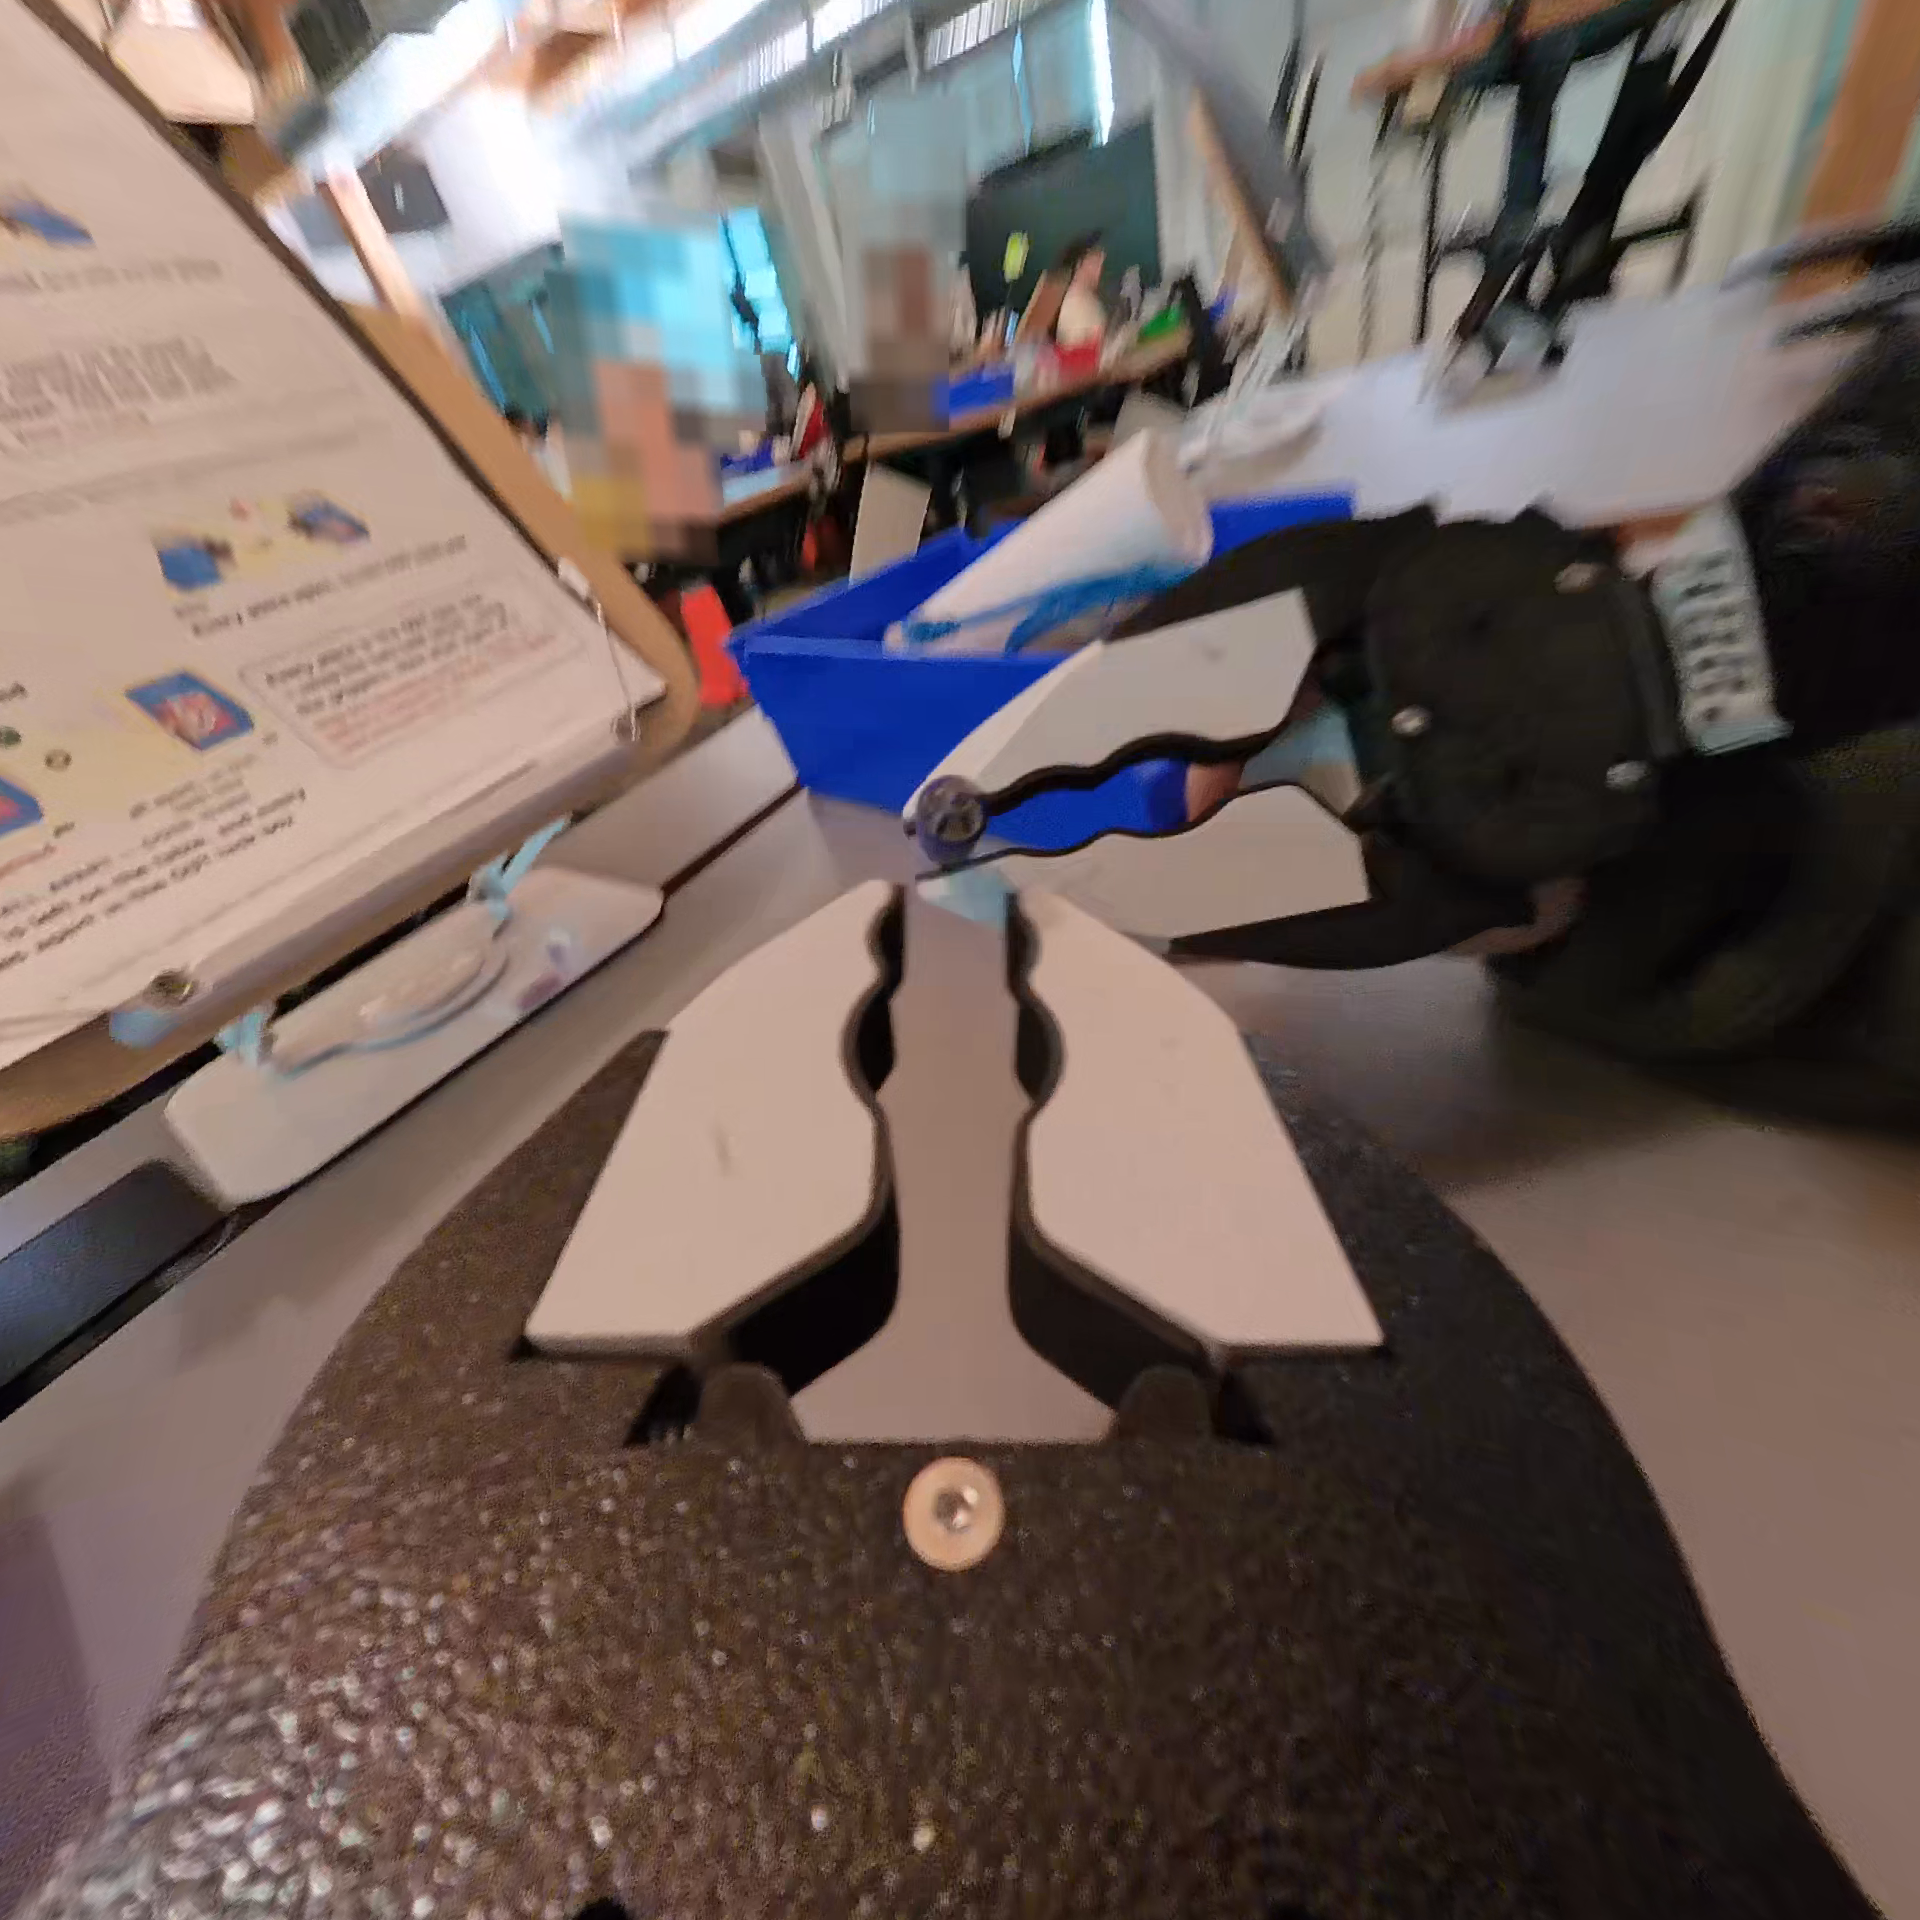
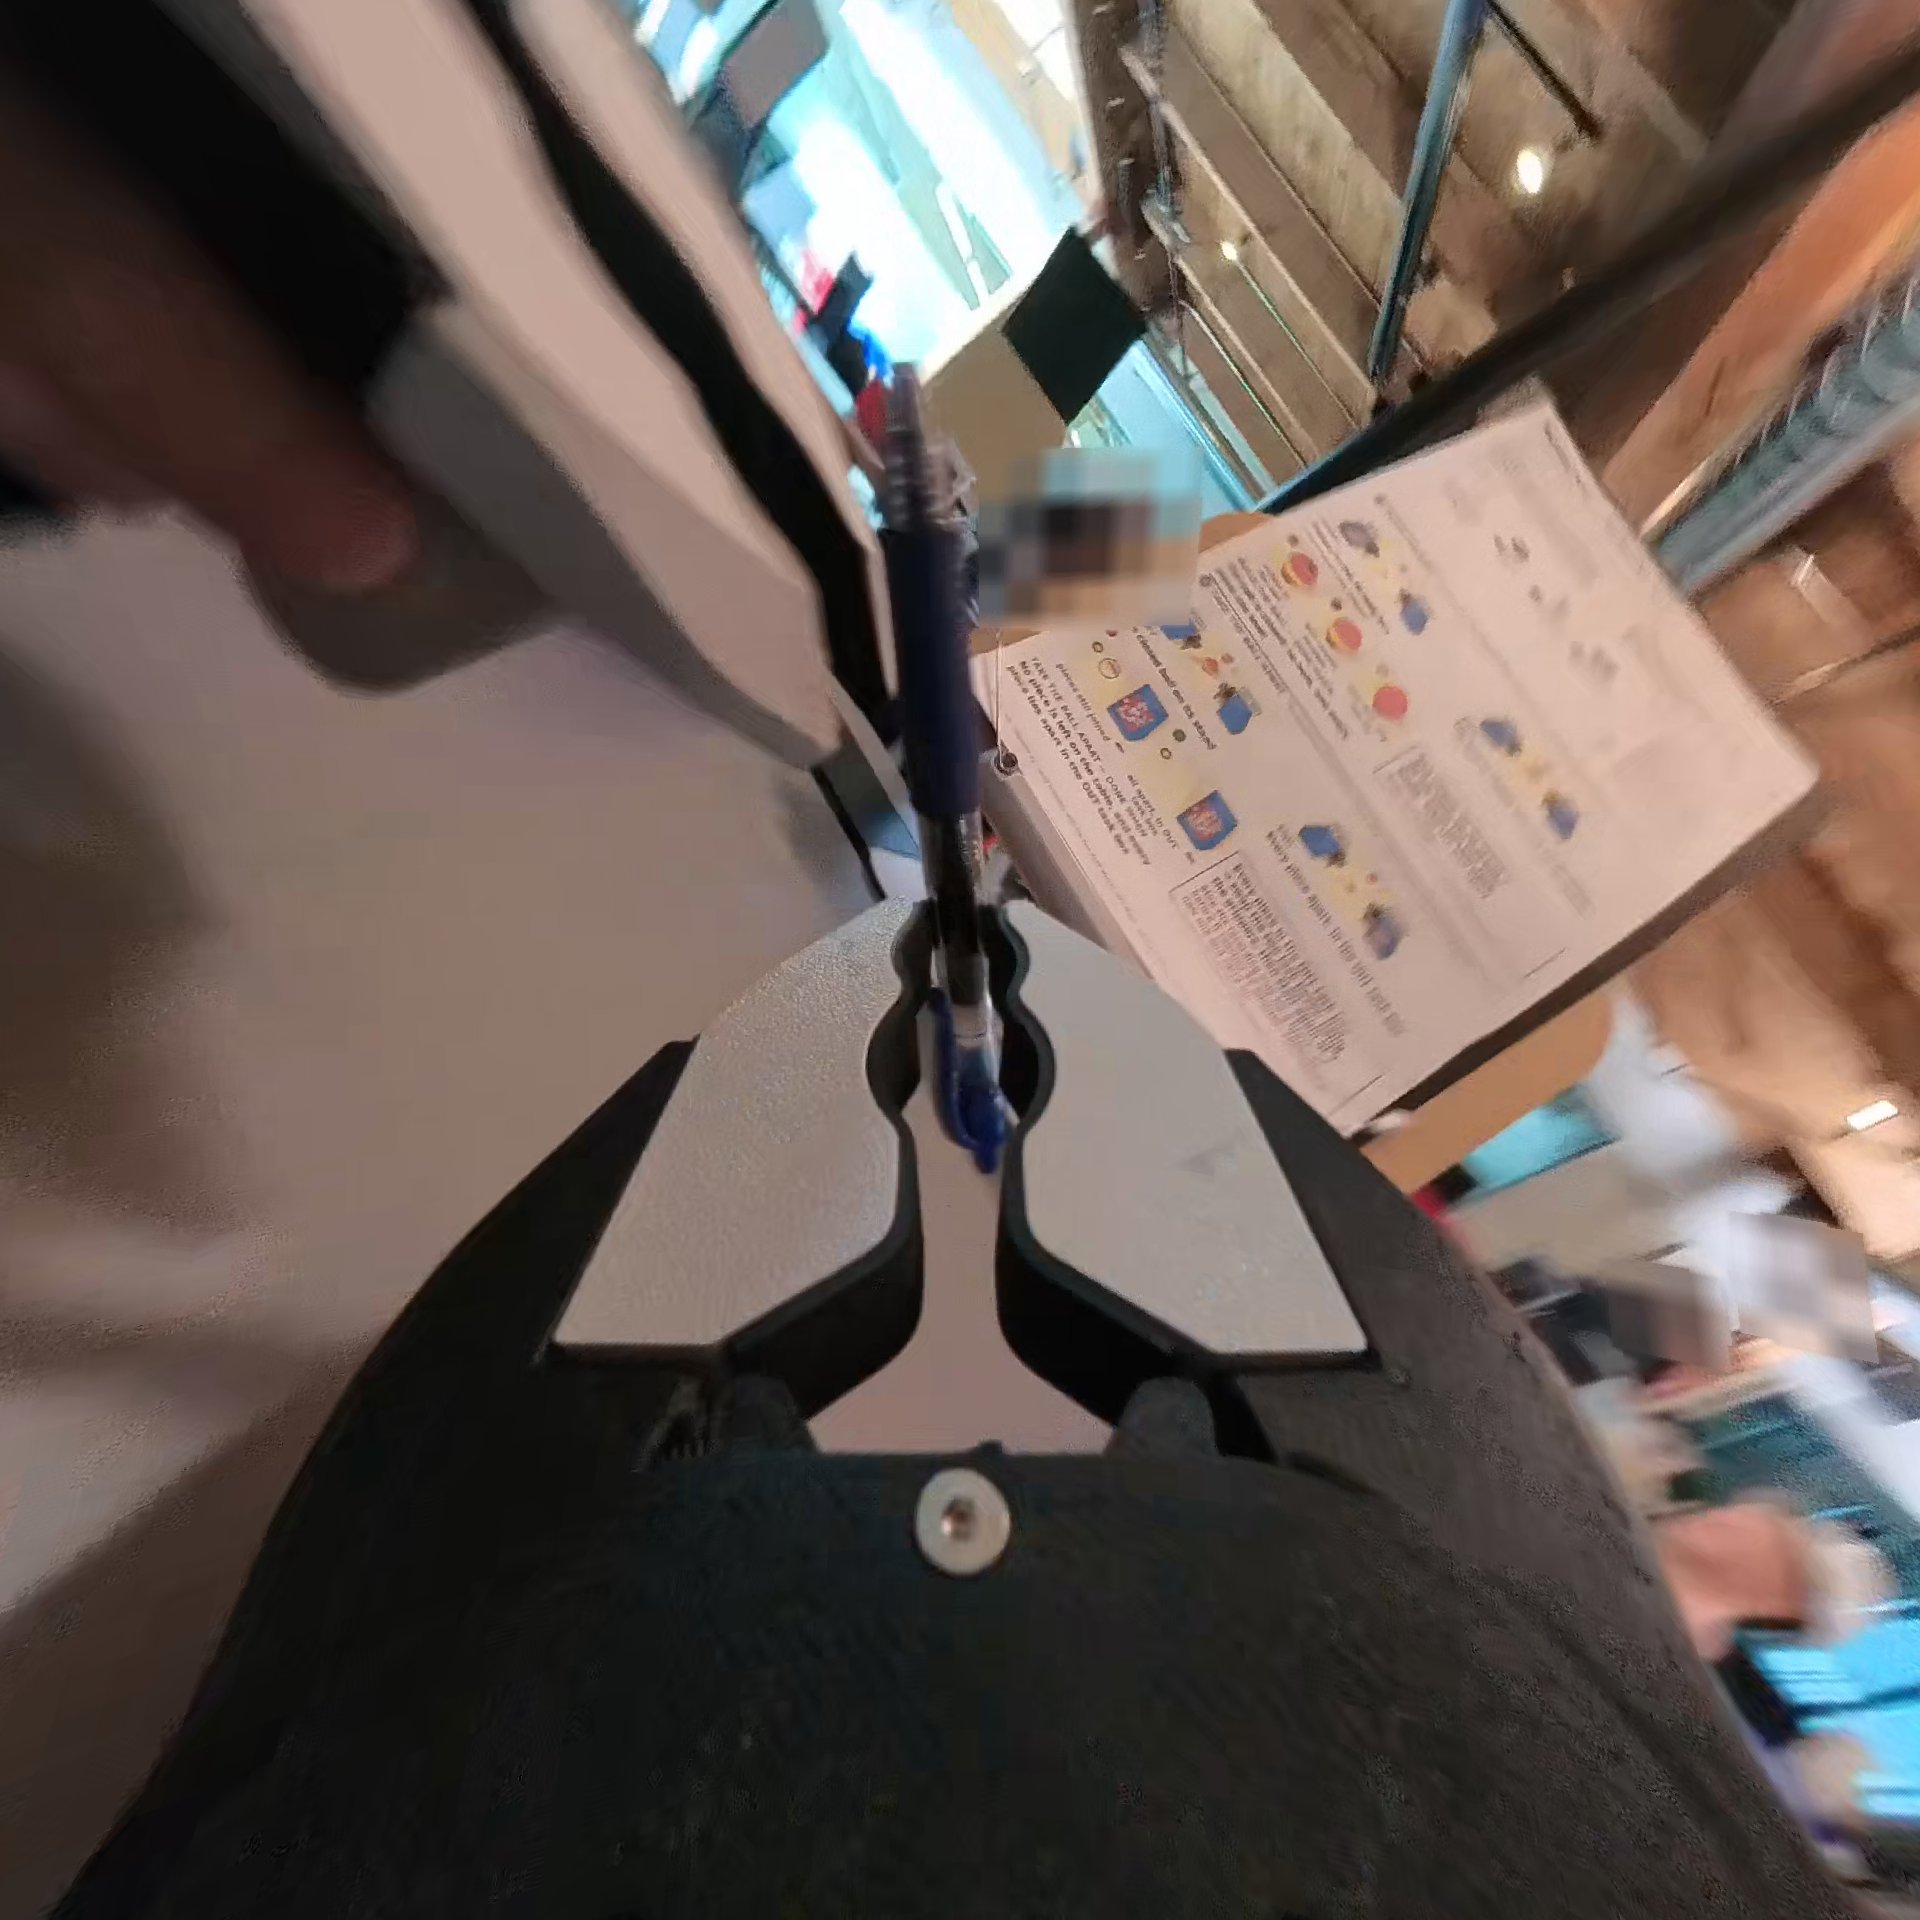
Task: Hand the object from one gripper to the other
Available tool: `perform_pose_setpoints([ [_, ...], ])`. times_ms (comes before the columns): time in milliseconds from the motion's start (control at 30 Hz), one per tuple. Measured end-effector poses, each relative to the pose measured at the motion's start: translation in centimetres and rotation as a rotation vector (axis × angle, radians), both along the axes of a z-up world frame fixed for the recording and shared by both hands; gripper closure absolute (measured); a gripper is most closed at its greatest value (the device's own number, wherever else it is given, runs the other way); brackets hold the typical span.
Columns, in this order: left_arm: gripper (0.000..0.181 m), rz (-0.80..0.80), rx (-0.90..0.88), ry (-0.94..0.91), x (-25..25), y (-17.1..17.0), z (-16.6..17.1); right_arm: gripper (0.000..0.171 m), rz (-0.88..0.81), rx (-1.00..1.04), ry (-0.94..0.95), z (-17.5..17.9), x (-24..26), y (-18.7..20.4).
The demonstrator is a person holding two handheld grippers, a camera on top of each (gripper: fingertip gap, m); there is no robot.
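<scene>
The right gripper (image 2: 961,935) is closed on a blue pen (image 2: 940,727), its two white fingers (image 2: 769,1143) pinching the barrel near their tips so that most of the pen sticks out forward past them, with the clip end lying back in the narrow slot between the fingers. In the left wrist view the same right gripper (image 1: 961,831) reaches in from the right side, turned on its side, and the pen (image 1: 1081,805) shows as a blue length clamped between its wavy pads. The left gripper (image 1: 956,914) sits just below and beside the pen's end (touching or not, the blur hides it), its fingers (image 1: 748,1122) parted by a modest gap with nothing between them. Behind stand a blue bin (image 1: 883,707) holding a rolled white sheet (image 1: 1081,540), and a tilted instruction board (image 1: 260,582) over the grey table (image 1: 1558,1299)
</scene>
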State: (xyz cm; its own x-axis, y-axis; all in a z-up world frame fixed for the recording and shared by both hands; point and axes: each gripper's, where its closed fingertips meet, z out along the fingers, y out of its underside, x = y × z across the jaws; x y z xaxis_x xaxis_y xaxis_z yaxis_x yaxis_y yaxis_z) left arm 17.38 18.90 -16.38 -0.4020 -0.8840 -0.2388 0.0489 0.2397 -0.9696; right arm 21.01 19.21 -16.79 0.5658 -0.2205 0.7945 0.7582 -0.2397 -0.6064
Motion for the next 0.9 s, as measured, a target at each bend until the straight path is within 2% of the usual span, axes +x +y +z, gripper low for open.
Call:
perform_pose_setpoints([
  [67, 0.145, -0.041, -0.094, -0.072, -0.5, 0.0, 1.4, 0.161, 0.092, 0.102, 0.220, 1.1, -0.2, -0.4],
  [133, 0.139, -0.075, -0.176, -0.090, -0.8, 0.3, 1.9, 0.161, 0.235, 0.215, 0.481, 2.6, -0.8, -1.0],
  [233, 0.141, -0.068, -0.207, -0.051, -0.3, 0.9, 1.1, 0.161, 0.488, 0.363, 0.845, 4.6, -1.7, -1.9],
  [333, 0.148, -0.088, -0.155, -0.041, -0.1, 0.0, -0.1, 0.161, 0.640, 0.449, 1.044, 5.6, -2.0, -2.4],
  [400, 0.148, -0.132, -0.196, -0.039, -0.1, -1.0, -0.2, 0.161, 0.747, 0.475, 1.143, 6.0, -2.7, -2.6],
  [500, 0.150, -0.204, -0.370, -0.037, -0.3, -1.7, 0.6, 0.161, 0.855, 0.506, 1.237, 6.5, -3.6, -2.7],
  [567, 0.166, -0.294, -0.492, -0.037, -1.0, -2.1, 1.3, 0.161, 0.881, 0.504, 1.257, 6.5, -3.9, -2.6],
  [633, 0.167, -0.349, -0.571, -0.036, -1.3, -2.2, 1.8, 0.161, 0.897, 0.510, 1.250, 6.6, -3.9, -2.8],
  [800, 0.168, -0.355, -0.523, -0.069, -1.7, -2.1, 2.1, 0.161, 0.917, 0.503, 1.245, 6.6, -4.0, -2.9],
  [900, 0.167, -0.423, -0.593, -0.070, -2.4, -2.2, 2.8, 0.161, 0.961, 0.505, 1.259, 6.8, -4.4, -3.1],
])
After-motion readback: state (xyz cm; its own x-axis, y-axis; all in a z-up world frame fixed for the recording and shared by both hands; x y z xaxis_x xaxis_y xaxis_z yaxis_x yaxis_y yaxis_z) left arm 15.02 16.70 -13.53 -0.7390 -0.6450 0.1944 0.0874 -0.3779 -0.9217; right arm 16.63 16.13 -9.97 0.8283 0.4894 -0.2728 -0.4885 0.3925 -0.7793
